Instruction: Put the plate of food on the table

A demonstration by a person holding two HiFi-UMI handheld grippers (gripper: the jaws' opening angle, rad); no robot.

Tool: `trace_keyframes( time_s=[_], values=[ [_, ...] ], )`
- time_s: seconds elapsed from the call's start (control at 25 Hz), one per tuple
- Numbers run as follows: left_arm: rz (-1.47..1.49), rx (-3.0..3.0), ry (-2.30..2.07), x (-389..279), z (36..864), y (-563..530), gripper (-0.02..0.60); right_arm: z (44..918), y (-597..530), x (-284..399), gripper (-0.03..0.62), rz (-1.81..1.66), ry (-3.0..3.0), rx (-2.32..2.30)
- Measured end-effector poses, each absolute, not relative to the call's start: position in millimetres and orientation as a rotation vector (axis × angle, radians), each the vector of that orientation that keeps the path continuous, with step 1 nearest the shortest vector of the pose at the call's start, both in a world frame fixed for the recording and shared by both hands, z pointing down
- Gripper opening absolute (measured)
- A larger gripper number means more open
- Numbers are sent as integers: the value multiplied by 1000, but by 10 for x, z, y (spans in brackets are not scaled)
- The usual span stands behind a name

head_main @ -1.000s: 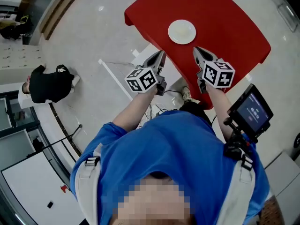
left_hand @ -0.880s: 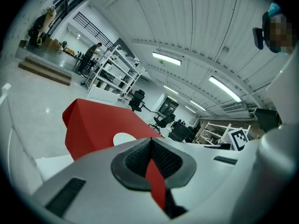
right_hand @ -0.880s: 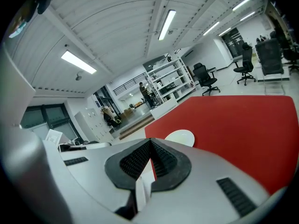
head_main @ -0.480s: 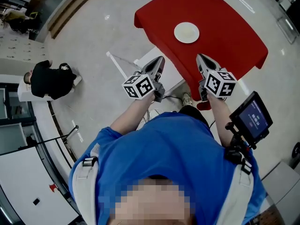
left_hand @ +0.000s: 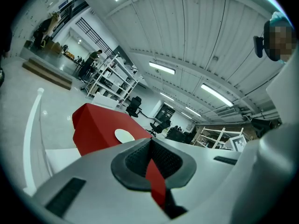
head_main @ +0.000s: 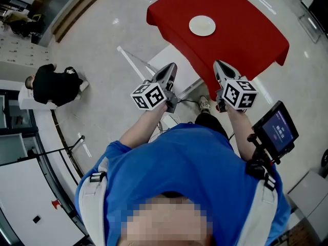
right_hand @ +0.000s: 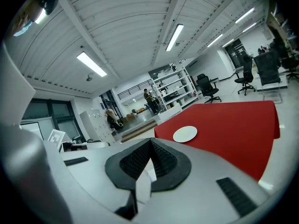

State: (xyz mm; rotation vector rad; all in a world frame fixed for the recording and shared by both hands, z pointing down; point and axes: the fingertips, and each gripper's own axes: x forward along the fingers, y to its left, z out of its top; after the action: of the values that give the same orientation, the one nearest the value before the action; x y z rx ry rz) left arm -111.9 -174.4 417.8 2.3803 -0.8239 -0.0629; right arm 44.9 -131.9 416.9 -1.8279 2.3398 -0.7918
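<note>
A round white plate [head_main: 202, 25] lies flat on the red-covered table [head_main: 246, 35], nearer its left side; no food shows on it. Both grippers hang in front of the person's chest, short of the table's near edge and apart from the plate. My left gripper [head_main: 172, 66] is shut with nothing held, and my right gripper [head_main: 218, 64] is shut and empty too. The left gripper view has the plate [left_hand: 124, 135] on the table [left_hand: 93, 122] beyond the closed pads. From the right gripper the plate [right_hand: 185, 134] and the table [right_hand: 233, 122] lie ahead.
A person in black [head_main: 56, 88] is low on the floor at the left. A small monitor [head_main: 277, 126] rides at the wearer's right side. A white frame [head_main: 134, 65] lies on the floor left of the table. Shelving [left_hand: 110, 78] and office chairs [right_hand: 208, 87] stand farther off.
Both grippers have drawn back from the table's near edge, staying shut. The table and plate now sit farther off in the head view.
</note>
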Motion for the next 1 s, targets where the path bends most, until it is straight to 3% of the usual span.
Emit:
trace_keyframes(
  time_s=[1.0],
  values=[
    [-89,2362,-850,-1114,4343,-1621,6,4323,-1183,341,2,-772,2402,-1810]
  ],
)
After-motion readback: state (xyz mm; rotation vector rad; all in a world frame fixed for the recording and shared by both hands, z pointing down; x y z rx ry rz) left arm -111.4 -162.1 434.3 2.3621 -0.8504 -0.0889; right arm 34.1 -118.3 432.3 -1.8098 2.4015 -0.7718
